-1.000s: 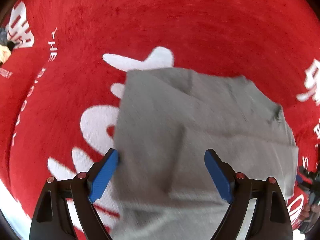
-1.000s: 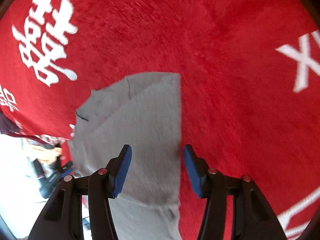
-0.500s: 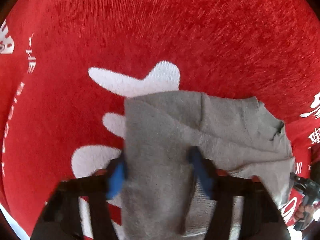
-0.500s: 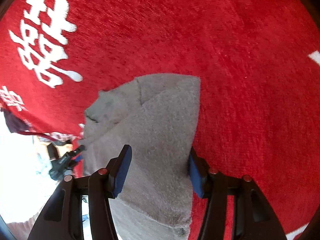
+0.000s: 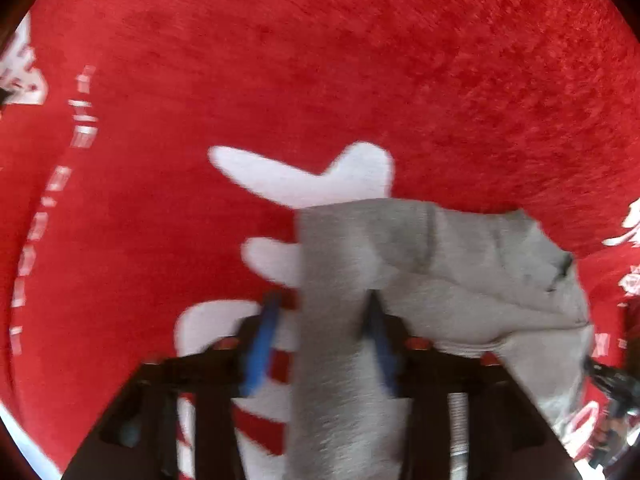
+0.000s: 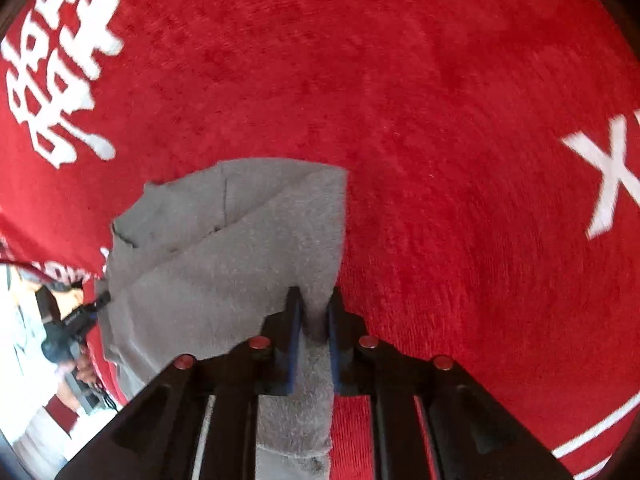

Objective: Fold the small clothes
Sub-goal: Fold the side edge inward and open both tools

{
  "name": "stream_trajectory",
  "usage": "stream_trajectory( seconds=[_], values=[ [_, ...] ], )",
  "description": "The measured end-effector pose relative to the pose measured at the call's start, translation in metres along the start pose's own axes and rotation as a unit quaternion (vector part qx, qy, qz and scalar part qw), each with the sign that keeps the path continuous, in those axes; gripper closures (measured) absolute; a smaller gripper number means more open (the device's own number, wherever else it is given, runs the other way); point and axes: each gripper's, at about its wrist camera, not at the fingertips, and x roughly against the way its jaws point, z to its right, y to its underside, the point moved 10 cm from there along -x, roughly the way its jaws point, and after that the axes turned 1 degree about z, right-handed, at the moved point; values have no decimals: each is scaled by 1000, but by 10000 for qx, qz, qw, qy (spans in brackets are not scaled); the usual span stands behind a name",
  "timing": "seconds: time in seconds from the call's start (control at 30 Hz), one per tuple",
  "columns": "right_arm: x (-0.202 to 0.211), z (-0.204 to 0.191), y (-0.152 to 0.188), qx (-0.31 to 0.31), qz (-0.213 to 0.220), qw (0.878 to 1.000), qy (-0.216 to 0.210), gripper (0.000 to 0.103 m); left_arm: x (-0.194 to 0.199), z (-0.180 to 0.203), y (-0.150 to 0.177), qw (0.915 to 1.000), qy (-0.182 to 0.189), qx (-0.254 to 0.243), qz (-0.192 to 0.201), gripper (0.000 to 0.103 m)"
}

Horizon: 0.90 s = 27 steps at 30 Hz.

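Note:
A small grey fleece garment (image 5: 440, 272) lies partly folded on a red cloth with white lettering. My left gripper (image 5: 322, 320) straddles its left edge with the blue fingers narrowed around a strip of cloth; the view is blurred, and a gap shows beside the left finger. In the right wrist view the same garment (image 6: 224, 256) spreads to the left. My right gripper (image 6: 314, 316) is shut on the garment's right edge, fabric pinched between the pads.
The red cloth (image 6: 440, 120) with white characters (image 6: 56, 80) covers the whole surface. The cloth's edge and the other gripper in a hand (image 6: 68, 332) show at the lower left of the right wrist view.
Both grippers went from open to closing over the garment's edges. The right one has pinched the right edge; the left one has narrowed around the left edge. The cloth has bunched a little.

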Motion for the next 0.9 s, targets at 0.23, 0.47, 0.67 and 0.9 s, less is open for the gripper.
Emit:
stream_trajectory(
  seconds=[0.23,0.47,0.67,0.9],
  values=[
    [29,-22,14,333,172,9982,475,68,47,-5,27,9992,-271,-243,133,45],
    [14,-80,64,1251,-112,9914,363,77,28,0,78,9963,-679,-485,-192,45],
    [-5,-76,93,1478,-223,9855,800,76,33,-13,90,9964,-785,-286,-142,28],
    [9,-68,110,1373,-408,9870,725,67,56,13,110,9954,-829,-425,-221,28]
  ],
)
